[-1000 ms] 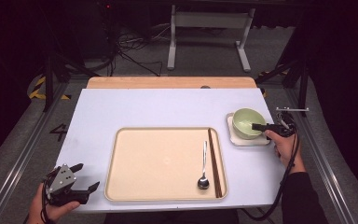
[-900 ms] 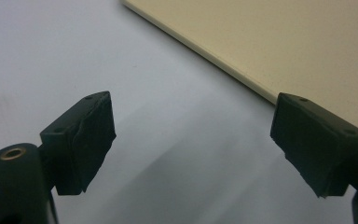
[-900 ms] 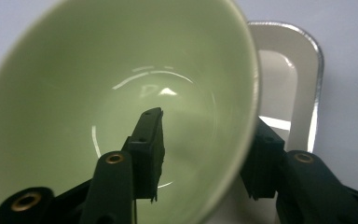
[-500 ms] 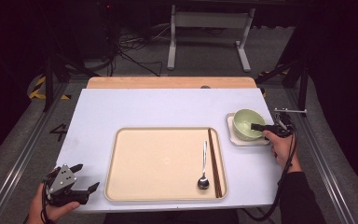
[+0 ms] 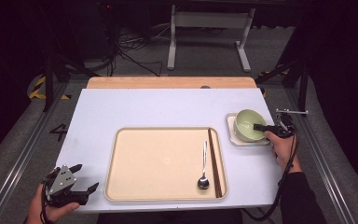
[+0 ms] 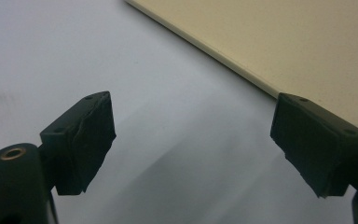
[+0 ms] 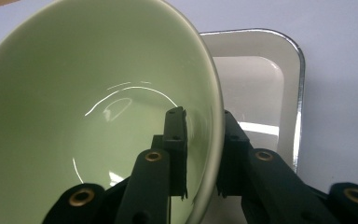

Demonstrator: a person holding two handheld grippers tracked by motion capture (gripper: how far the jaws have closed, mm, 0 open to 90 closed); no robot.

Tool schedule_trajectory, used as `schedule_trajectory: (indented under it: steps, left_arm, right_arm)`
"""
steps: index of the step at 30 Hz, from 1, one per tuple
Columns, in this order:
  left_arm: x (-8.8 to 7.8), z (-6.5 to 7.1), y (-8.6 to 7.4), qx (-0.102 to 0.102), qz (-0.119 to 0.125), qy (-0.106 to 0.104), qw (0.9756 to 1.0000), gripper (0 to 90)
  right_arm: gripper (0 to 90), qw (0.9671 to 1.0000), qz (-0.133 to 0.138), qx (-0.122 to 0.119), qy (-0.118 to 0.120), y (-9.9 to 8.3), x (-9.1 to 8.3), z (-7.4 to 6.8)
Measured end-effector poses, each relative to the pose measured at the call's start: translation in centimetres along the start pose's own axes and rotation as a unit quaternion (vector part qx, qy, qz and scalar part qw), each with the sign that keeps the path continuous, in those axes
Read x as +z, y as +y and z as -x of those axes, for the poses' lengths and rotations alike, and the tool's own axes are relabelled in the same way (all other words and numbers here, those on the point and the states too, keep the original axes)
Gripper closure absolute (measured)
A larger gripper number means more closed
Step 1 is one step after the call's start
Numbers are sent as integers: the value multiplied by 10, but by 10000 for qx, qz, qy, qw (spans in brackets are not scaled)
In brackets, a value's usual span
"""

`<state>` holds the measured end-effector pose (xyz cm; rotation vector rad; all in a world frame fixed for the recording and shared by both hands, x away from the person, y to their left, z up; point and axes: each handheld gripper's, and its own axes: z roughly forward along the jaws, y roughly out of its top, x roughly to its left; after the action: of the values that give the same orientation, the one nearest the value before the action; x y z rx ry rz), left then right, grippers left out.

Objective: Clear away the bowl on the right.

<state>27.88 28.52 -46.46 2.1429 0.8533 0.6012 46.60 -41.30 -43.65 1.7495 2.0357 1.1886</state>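
We see a glossy, smooth green bowl (image 7: 88,121), ceramic by its look, with bright glints inside, sitting in a shiny white dish (image 7: 261,88) whose rim looks like polished metal. The tray (image 5: 163,163) near the table's front edge is matt beige, plastic-like and smooth. On it lie a shiny metal spoon (image 5: 203,168) and dark wood-like chopsticks (image 5: 215,163). The table (image 5: 158,107) top is matt pale, with a bare wooden strip at its far edge. The left gripper (image 6: 191,140) has matt black, slightly rough pads.
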Motion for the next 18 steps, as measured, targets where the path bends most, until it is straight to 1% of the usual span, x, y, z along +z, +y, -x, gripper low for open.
schedule_trajectory:
  steps: [3,5,11,12,15,18]
  left_arm:
    - [0,0,0,2,7,15,10000,147]
    - [0,0,0,5,-4,14,10000,147]
    - [0,1,0,31,-40,9,10000,147]
    - [0,0,0,25,-29,11,10000,147]
    - [0,0,0,19,-26,10,10000,147]
    - [0,0,0,24,-35,6,10000,147]
  right_arm:
    - [817,10000,14,-20,-24,0,0,1]
    - [819,10000,70,-11,-21,-1,-1,1]
    - [829,9999,121,-42,-29,-2,-1,0]
    - [837,9998,173,-67,-9,-2,-2,-2]
    - [838,9997,207,-152,-21,-2,-2,-5]
    - [837,9995,260,-182,2,-2,-4,-6]
